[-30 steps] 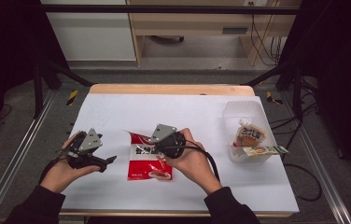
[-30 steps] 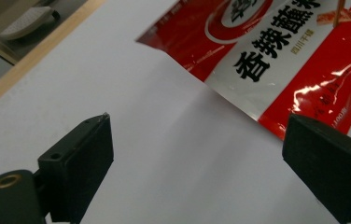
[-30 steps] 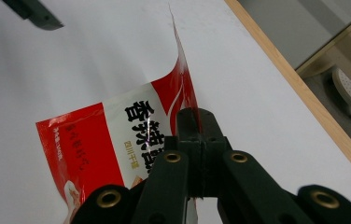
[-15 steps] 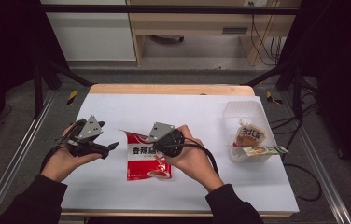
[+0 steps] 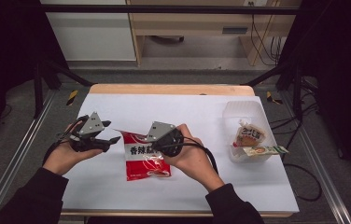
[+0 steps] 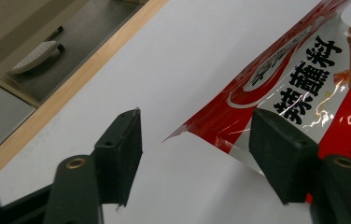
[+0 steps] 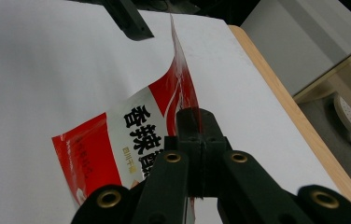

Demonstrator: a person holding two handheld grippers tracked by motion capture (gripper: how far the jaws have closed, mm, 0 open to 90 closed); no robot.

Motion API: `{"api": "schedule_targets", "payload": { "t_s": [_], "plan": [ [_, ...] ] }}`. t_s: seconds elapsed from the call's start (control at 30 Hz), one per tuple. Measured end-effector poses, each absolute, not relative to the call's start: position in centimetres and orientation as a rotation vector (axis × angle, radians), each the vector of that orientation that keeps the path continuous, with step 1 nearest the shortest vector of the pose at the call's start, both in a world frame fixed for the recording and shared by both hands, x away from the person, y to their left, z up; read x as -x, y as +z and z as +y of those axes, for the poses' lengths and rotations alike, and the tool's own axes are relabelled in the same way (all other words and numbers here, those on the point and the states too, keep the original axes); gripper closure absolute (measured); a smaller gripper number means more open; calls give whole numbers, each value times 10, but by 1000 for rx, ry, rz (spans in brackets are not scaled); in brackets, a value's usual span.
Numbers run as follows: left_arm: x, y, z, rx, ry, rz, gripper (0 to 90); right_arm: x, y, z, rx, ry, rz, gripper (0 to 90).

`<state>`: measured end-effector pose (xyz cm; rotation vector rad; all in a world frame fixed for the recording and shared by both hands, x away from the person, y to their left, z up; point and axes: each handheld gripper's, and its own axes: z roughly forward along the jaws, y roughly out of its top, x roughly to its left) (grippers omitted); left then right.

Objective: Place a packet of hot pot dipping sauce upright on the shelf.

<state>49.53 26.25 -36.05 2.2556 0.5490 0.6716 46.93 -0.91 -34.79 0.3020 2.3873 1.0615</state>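
Right gripper (image 7: 197,121) is clamped tight on the red sauce packet (image 5: 143,156), lifting its edge off the white table (image 5: 201,116) — the right gripper view shows the pinch. Left gripper (image 6: 197,140): jaws apart, just been closing, the packet's corner between them, untouched.

The packet (image 5: 146,157) is glossy red-and-white plastic film, creased and catching glints. Under it lies matt white paper (image 5: 187,116), smooth, over a pale wooden table (image 5: 169,89). Right of the packet, a tub (image 5: 243,112) of cloudy translucent plastic.
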Motion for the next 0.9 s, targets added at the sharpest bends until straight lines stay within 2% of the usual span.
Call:
{"api": "schedule_targets", "payload": {
  "t_s": [0.2,0.47,0.67,0.9],
  "plan": [
    [-502,-361,256,-2266,653,532,417,-468,-342,-11,-300,1099,2381,900],
    [-506,-355,251,-2263,578,554,722,-466,-340,-14,-303,1094,2386,900],
    [-500,-346,245,-2234,562,533,896,-465,-337,-24,-332,1088,2395,900],
    [-492,-332,234,-2237,577,482,900,-467,-336,-42,-370,1038,2442,897]
  ]
}}
